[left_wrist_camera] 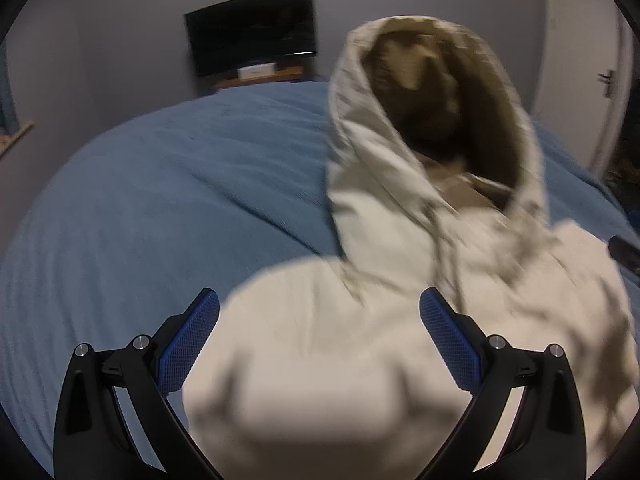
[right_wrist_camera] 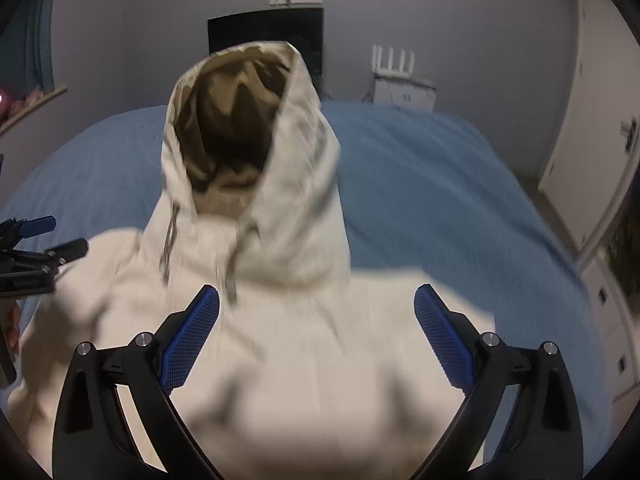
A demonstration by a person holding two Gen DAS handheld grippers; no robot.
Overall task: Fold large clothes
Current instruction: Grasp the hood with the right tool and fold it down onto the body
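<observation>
A cream hooded sweatshirt (left_wrist_camera: pixel 360 360) lies spread on the blue bedspread (left_wrist_camera: pixel 140 200). Its hood (left_wrist_camera: pixel 420 120) points away from me and shows a tan lining, with two drawstrings hanging from the neck. My left gripper (left_wrist_camera: pixel 320 294) is open, its blue pads (left_wrist_camera: pixel 192 344) wide apart over the sweatshirt's left shoulder and not pressing on the fabric. In the right wrist view the same sweatshirt (right_wrist_camera: pixel 300 360) and its hood (right_wrist_camera: pixel 240 128) fill the middle. My right gripper (right_wrist_camera: pixel 317 290) is open above the chest, pads clear of the cloth. The left gripper (right_wrist_camera: pixel 40 240) shows at the left edge there.
A dark screen (left_wrist_camera: pixel 252 32) stands on a wooden shelf against the far wall. A white door (left_wrist_camera: pixel 600 80) with a handle is at the right. White drawers (right_wrist_camera: pixel 612 320) stand along the bed's right side, and a white appliance (right_wrist_camera: pixel 400 80) stands beyond the bed.
</observation>
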